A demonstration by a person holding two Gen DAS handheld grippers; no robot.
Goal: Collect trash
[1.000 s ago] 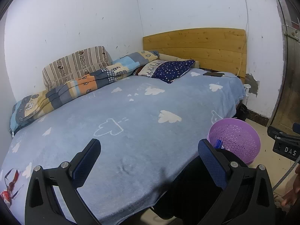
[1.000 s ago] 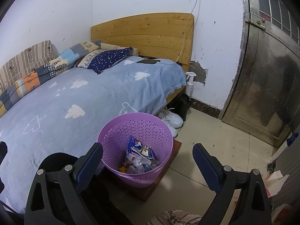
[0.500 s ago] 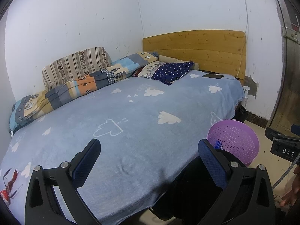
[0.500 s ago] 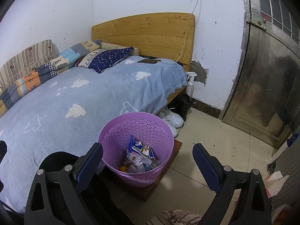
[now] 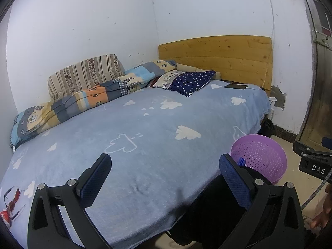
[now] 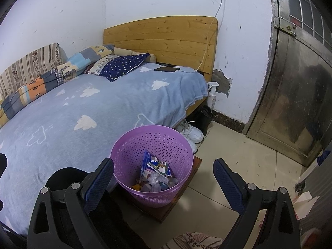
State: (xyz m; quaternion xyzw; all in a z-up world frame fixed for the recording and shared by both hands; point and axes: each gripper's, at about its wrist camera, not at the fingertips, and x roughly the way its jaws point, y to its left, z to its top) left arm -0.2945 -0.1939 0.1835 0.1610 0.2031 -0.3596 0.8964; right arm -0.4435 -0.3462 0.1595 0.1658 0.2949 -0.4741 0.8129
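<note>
A purple perforated waste basket (image 6: 153, 145) stands on a low wooden stool beside the bed, holding a blue carton (image 6: 153, 165) and several wrappers. In the left wrist view the same basket (image 5: 259, 157) shows at the right past the bed's edge. My right gripper (image 6: 164, 178) hovers open just in front of and above the basket, nothing between its fingers. My left gripper (image 5: 166, 176) is open over the near edge of the blue blanket (image 5: 145, 134), holding nothing. A red and white wrapper (image 5: 8, 205) lies at the blanket's near left corner.
The bed carries pillows (image 5: 186, 78), a folded quilt (image 5: 83, 99) and a phone on a cable (image 6: 166, 69). White sneakers (image 6: 192, 131) and a spray bottle (image 6: 212, 94) sit by the bed. A metal door (image 6: 290, 95) stands at the right. A person's dark-clad knee (image 6: 68, 174) is below.
Both views have shifted slightly, with the bed and basket sitting a little lower in frame. Both grippers stay open and empty.
</note>
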